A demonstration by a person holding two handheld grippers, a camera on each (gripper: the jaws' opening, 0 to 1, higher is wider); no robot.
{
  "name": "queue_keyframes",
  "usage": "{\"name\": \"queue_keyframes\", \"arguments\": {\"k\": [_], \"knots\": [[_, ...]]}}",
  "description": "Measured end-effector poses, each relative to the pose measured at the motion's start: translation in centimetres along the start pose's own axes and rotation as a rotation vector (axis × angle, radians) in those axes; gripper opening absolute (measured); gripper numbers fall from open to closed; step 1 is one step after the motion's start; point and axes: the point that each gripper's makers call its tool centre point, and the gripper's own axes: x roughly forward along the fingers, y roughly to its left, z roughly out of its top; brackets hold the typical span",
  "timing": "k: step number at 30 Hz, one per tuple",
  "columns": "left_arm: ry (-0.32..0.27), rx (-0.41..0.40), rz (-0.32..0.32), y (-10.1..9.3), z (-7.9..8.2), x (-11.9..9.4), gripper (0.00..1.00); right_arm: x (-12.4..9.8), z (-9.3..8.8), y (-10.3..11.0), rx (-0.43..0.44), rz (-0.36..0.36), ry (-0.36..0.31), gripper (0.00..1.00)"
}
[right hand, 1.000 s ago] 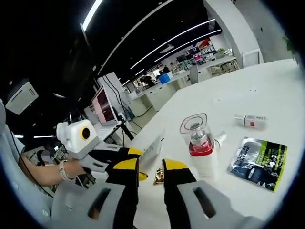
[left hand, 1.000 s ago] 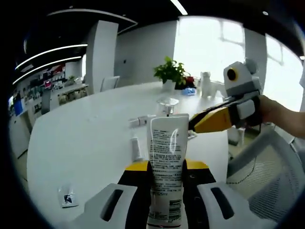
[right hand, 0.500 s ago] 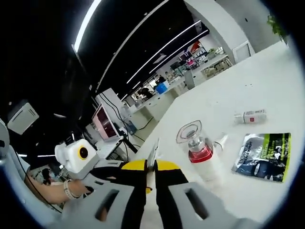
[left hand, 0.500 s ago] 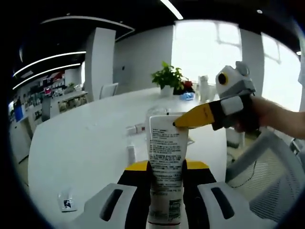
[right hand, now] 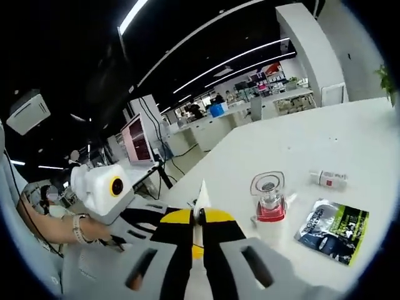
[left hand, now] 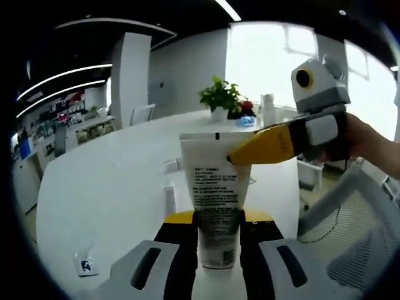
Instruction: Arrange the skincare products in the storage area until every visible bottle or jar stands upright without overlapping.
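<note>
A white tube (left hand: 214, 187) with printed text stands upright between the jaws of my left gripper (left hand: 217, 217), which is shut on its lower part. My right gripper (left hand: 234, 156) comes in from the right, and its yellow jaws pinch the tube's flat crimped top. In the right gripper view, my right gripper (right hand: 199, 215) is shut on the tube (right hand: 202, 192), seen edge-on as a thin white blade. On the white table (right hand: 300, 140) stand a bottle with a red band and clear cap (right hand: 270, 206), a green-black sachet (right hand: 331, 228) and a small lying bottle (right hand: 328, 179).
A small white tube (left hand: 169, 197) lies on the table behind the held one, and a small sachet (left hand: 84, 264) rests near the front left. A potted plant (left hand: 222, 97) stands at the far edge. A mesh chair (left hand: 350, 231) is at the right.
The right gripper has shut on the tube's crimped top. The tube now stands higher in the left gripper's jaws, with more of it above them.
</note>
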Motion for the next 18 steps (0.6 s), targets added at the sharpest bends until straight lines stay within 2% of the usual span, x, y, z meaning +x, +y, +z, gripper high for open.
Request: {"name": "queue_keyframes", "arguments": {"k": [2, 5, 9, 18], "knots": [[0.005, -0.001, 0.001, 0.04, -0.33, 0.03, 0.21, 0.0, -0.1, -0.34, -0.067, -0.009, 0.026, 0.04], [0.006, -0.013, 0.002, 0.03, -0.66, 0.0, 0.21, 0.24, -0.28, 0.07, -0.096, -0.015, 0.041, 0.04], [0.0, -0.007, 0.006, 0.03, -0.64, -0.12, 0.22, 0.23, -0.35, 0.07, -0.094, -0.008, 0.043, 0.04], [0.008, 0.068, 0.007, 0.02, -0.97, -0.38, 0.27, 0.66, -0.69, 0.26, -0.094, 0.024, 0.054, 0.1]]}}
